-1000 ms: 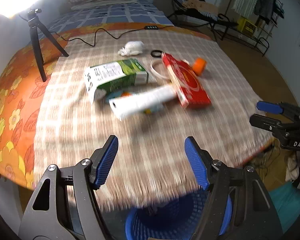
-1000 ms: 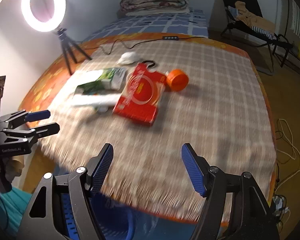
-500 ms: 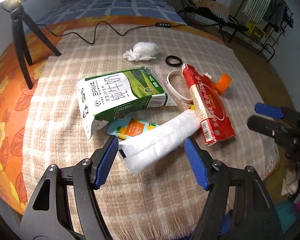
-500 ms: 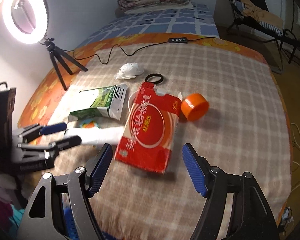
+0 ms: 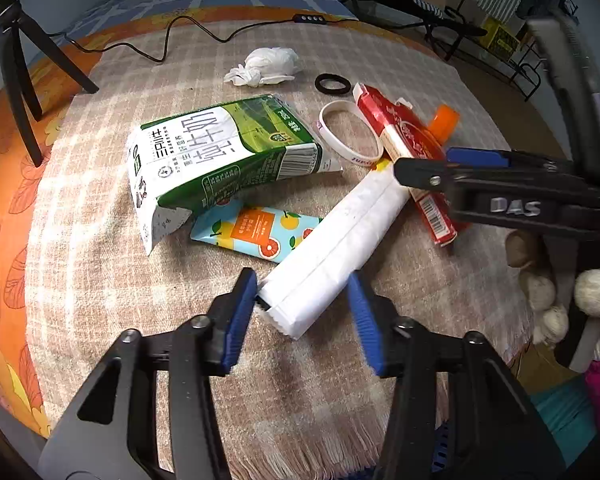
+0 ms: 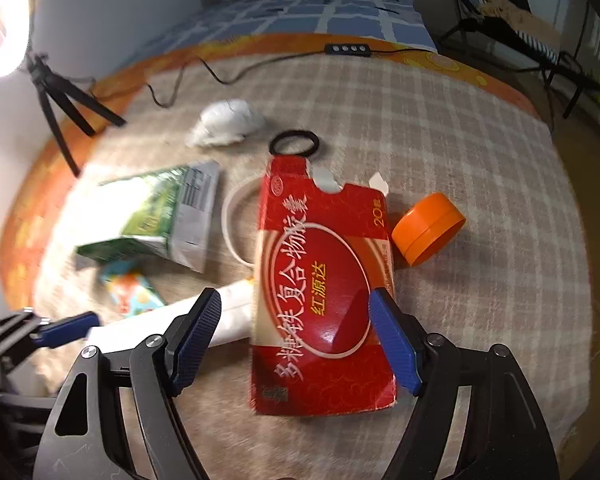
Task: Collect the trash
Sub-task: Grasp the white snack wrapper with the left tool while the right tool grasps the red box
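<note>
Room: we see a bedroom, with a checked beige cloth [image 5: 100,280] over an orange flowered cover, a black tripod [image 5: 16,76] at 10 o'clock and a black cable [image 5: 188,36] along the far edge.
Left gripper [image 5: 302,300]: our jaws have just been closing around the near end of the white packet [image 5: 332,248]. The left pad touches its corner; the right pad looks a sliver off its edge, so we call it narrowed, not yet pinching.
White packet: it lies flat, running from 6 o'clock toward 1 o'clock, its far end under the right gripper's tips.
Right gripper [image 6: 296,328]: spread wide, the pads standing on either side of the red box [image 6: 324,288] without pressing it.
Red box: flat on the cloth, long side pointing at 12 o'clock, torn flap at its far end.
Milk carton [image 5: 220,156]: green and white, crushed, on its side at 11 o'clock of the packet.
Fruit wrapper [image 5: 256,232]: pale blue, partly under carton and packet.
Orange lid [image 6: 428,228]: just beside the box at 2 o'clock.
White band [image 5: 348,132]: partly under the box.
Black ring [image 6: 294,144]: at the box's 12 o'clock.
Crumpled tissue [image 5: 264,66]: farthest off, at 12 o'clock.
</note>
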